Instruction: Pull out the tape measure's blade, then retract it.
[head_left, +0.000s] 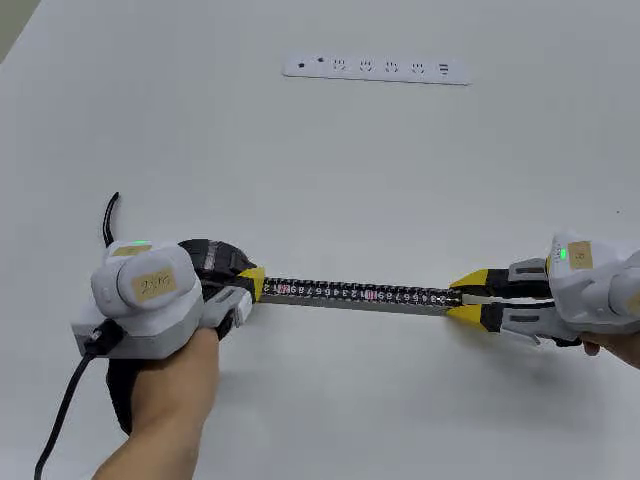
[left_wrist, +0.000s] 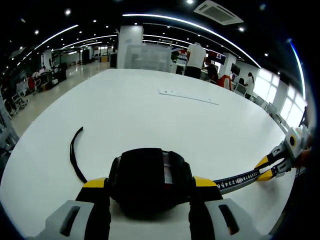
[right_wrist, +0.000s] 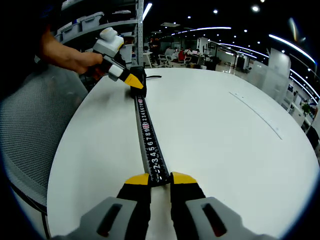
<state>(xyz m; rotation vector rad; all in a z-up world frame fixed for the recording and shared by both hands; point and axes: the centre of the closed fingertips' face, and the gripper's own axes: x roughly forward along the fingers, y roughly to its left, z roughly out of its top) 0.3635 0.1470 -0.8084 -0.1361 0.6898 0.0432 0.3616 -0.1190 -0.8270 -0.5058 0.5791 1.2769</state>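
Measuring up: on a white table (head_left: 300, 180), the left gripper (head_left: 243, 290) clamps its yellow-tipped jaws on the black tape measure (head_left: 212, 258). One jaw sits on each flank of the body, and they stand only as wide apart as the casing between them. The right gripper (head_left: 466, 298) is all but closed, its two yellow tips pinching the free end of the blade (head_left: 360, 294).

The blade stretches in a straight line from one gripper to the other, numbers facing up, low over the tabletop; whether it touches the surface cannot be told. It runs roughly parallel to the white power strip (head_left: 376, 68), well apart from it on the person's side.

The tape measure lies beyond the strip's left end, while the pinched blade tip sits about level with the strip's right end. A black wrist strap (head_left: 108, 218) curls on the table just left of the tape measure, farther still from the strip. In the right gripper view, a hand (right_wrist: 75, 59) grips the left gripper at the blade's far end.
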